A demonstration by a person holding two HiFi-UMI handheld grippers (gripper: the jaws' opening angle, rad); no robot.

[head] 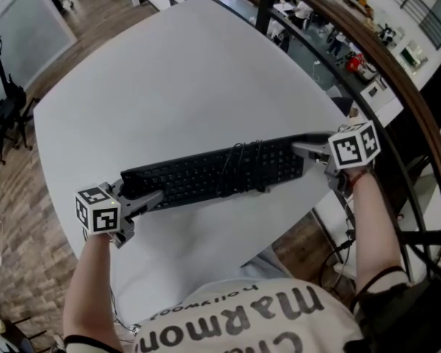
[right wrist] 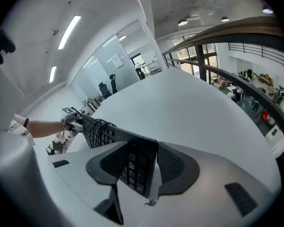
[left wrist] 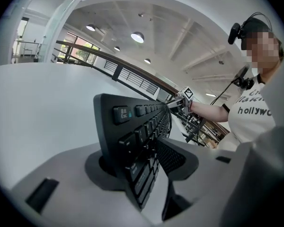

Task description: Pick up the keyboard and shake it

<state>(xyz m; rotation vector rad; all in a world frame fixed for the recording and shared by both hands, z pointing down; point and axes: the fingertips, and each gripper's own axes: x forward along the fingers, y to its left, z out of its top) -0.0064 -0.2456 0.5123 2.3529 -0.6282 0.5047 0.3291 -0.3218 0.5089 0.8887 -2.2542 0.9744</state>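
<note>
**Forearms out, keyboard held at both ends**

Nearest the head camera is a white printed shirt, with a bare forearm reaching out on each side of it. On my left, the left gripper has its jaws part-way apart and clamped on the Esc end of the black keyboard; the left gripper view shows the pads pressing on both faces. The right gripper holds the opposite end, the number pad, the same way, with its jaws set to the board's thickness. The keyboard spans the gap between them over the near edge of the white surface, turned partly on edge. It looks lifted clear, though I can't be sure from above. A coiled black cable lies bunched over the keys towards the right end. A dark wooden handrail curves beyond the surface.
</note>
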